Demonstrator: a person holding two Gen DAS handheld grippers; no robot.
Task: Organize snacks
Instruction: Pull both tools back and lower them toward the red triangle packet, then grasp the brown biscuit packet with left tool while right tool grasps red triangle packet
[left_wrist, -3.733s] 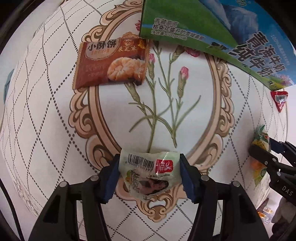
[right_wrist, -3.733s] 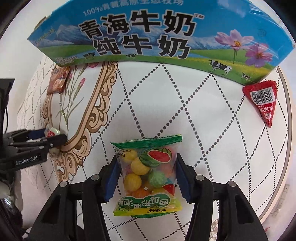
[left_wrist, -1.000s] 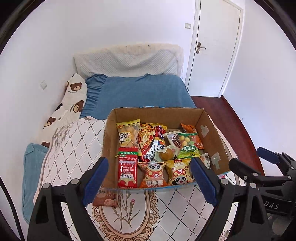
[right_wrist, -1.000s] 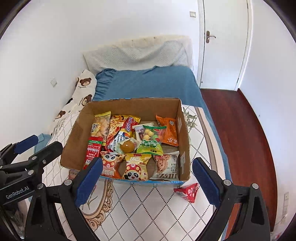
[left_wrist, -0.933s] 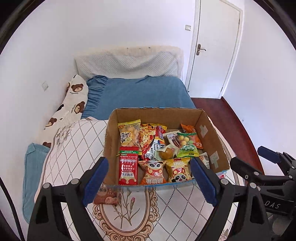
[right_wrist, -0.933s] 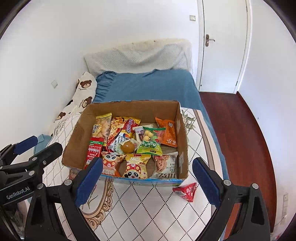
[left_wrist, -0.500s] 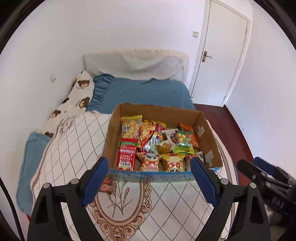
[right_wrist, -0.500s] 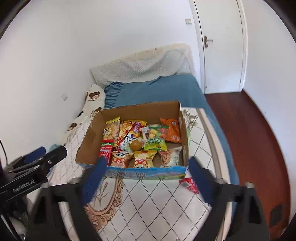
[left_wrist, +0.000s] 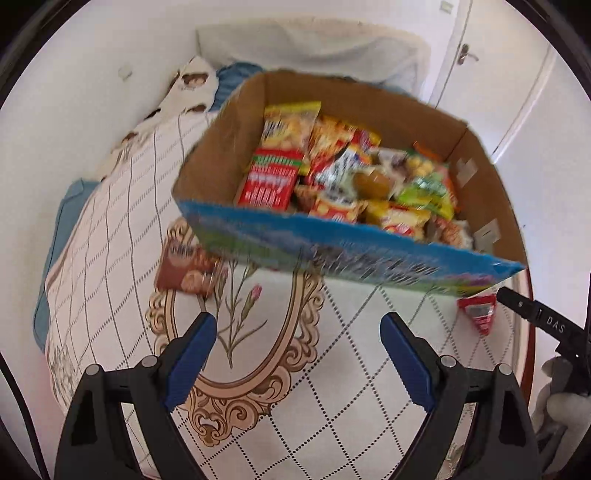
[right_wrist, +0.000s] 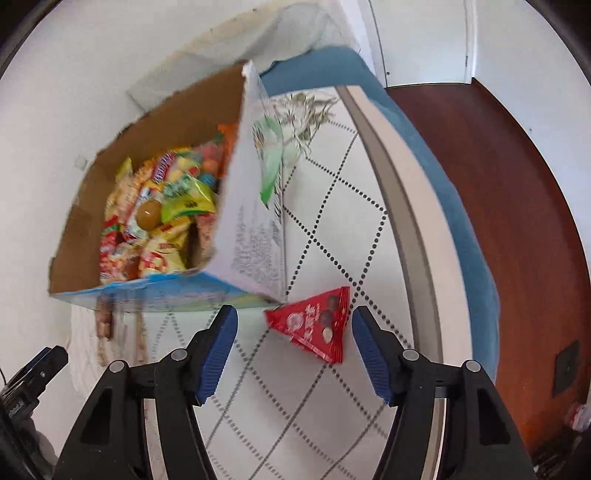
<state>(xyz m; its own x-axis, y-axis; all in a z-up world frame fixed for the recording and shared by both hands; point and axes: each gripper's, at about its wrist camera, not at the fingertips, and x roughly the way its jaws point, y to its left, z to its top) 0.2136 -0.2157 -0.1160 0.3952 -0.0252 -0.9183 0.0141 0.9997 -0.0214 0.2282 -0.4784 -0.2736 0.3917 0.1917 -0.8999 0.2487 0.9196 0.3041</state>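
A cardboard milk box (left_wrist: 332, 247) full of several snack packets stands on the patterned bedspread; it also shows in the right wrist view (right_wrist: 251, 236). A brown pastry packet (left_wrist: 184, 269) lies by the box's front left corner. A red triangular packet (right_wrist: 317, 325) lies by the front right corner, and shows in the left wrist view (left_wrist: 478, 314). My left gripper (left_wrist: 297, 354) is open and empty, low over the bedspread in front of the box. My right gripper (right_wrist: 293, 343) is open and empty, its fingers either side of the red triangular packet, just short of it.
The quilted bedspread (left_wrist: 110, 236) with an ornate flower frame covers the bed. Its right edge (right_wrist: 413, 236) drops to a dark wooden floor (right_wrist: 517, 206). A white door (left_wrist: 491, 81) and white walls stand behind. Pillows (left_wrist: 306, 44) lie at the head.
Both grippers have dropped down and forward toward the bedspread, staying open. The right one has swung to the box's right corner and now frames the red triangular packet.
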